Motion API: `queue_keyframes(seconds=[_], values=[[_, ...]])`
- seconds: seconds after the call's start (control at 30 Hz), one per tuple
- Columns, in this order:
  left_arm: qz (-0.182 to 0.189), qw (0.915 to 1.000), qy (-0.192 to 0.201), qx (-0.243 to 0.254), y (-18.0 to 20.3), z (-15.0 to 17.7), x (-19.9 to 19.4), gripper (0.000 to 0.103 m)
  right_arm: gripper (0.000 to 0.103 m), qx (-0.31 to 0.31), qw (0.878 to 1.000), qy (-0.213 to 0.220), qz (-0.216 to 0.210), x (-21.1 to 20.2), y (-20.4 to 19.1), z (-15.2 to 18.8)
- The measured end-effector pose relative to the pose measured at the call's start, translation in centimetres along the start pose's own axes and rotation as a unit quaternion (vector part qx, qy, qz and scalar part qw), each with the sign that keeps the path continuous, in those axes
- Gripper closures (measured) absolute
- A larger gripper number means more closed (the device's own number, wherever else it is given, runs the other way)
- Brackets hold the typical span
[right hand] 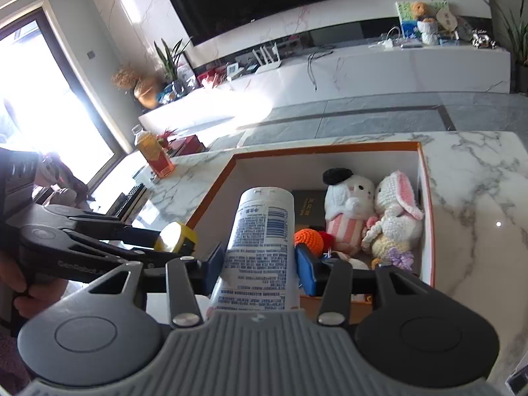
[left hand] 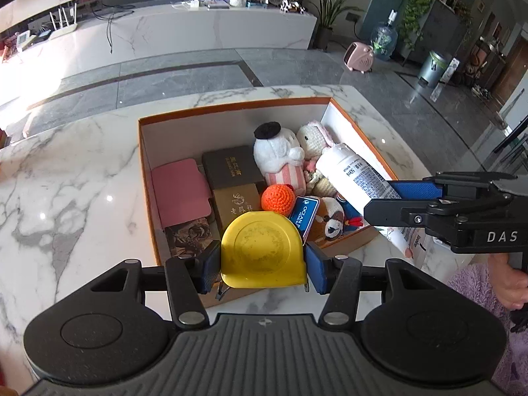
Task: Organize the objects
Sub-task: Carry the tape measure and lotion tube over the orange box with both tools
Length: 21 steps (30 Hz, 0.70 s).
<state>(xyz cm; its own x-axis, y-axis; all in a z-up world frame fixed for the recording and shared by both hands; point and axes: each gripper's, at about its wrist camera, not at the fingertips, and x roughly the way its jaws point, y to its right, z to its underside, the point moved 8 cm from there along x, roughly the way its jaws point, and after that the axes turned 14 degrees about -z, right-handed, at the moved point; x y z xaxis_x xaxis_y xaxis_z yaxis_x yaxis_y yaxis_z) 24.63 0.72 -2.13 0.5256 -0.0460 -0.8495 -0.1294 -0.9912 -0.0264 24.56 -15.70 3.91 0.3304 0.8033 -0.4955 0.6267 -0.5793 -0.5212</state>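
My left gripper [left hand: 262,269] is shut on a yellow tape measure [left hand: 262,250], held over the near edge of an orange-rimmed white box [left hand: 231,104]. My right gripper [right hand: 260,265] is shut on a white tube with printed text [right hand: 262,241], its cap pointing toward the box [right hand: 326,148]. In the left wrist view the tube [left hand: 356,178] slants across the box's right wall, with the right gripper [left hand: 382,198] on it. The box holds a pink case [left hand: 180,191], two dark boxes [left hand: 231,166], a gold box [left hand: 236,203], an orange crochet ball [left hand: 277,199], a blue card [left hand: 303,214] and plush toys [left hand: 280,155].
The box sits on a white marble table [left hand: 66,181]. A bottle of amber drink [right hand: 153,153] stands on the table's far left in the right wrist view. A hand [left hand: 516,280] and purple fluffy sleeve hold the right gripper. Grey floor and a low marble cabinet lie beyond.
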Motion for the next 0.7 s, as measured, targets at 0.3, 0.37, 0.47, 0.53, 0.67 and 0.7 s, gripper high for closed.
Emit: queue_keyframes(seconds=[0.3, 0.37, 0.47, 0.53, 0.67, 0.7], values=[[0.028, 0.9979, -0.047, 0.034, -0.9, -1.8, 4.4, 0.041, 0.053, 0.08, 0.986, -0.143, -0.043, 5.7, 3.7, -1.2], [0.024, 0.9977, -0.048, 0.042, -1.3, -1.8, 4.8, 0.041, 0.053, 0.089, 0.981, -0.166, -0.048, 6.9, 4.1, -0.9], [0.028, 0.9967, -0.052, 0.055, -1.6, -1.6, 5.3, 0.041, 0.053, 0.101, 0.974, -0.196, -0.054, 8.4, 4.6, -0.5], [0.028, 0.9962, -0.055, 0.061, -1.9, -1.6, 5.7, 0.041, 0.053, 0.113, 0.969, -0.213, -0.054, 9.3, 5.0, -0.2], [0.032, 0.9956, -0.063, 0.061, -2.5, -1.4, 6.6, 0.041, 0.052, 0.133, 0.959, -0.243, -0.057, 10.8, 5.7, 0.4], [0.033, 0.9956, -0.065, 0.06, -2.6, -1.3, 6.8, 0.041, 0.052, 0.137, 0.957, -0.25, -0.057, 11.1, 5.8, 0.6]])
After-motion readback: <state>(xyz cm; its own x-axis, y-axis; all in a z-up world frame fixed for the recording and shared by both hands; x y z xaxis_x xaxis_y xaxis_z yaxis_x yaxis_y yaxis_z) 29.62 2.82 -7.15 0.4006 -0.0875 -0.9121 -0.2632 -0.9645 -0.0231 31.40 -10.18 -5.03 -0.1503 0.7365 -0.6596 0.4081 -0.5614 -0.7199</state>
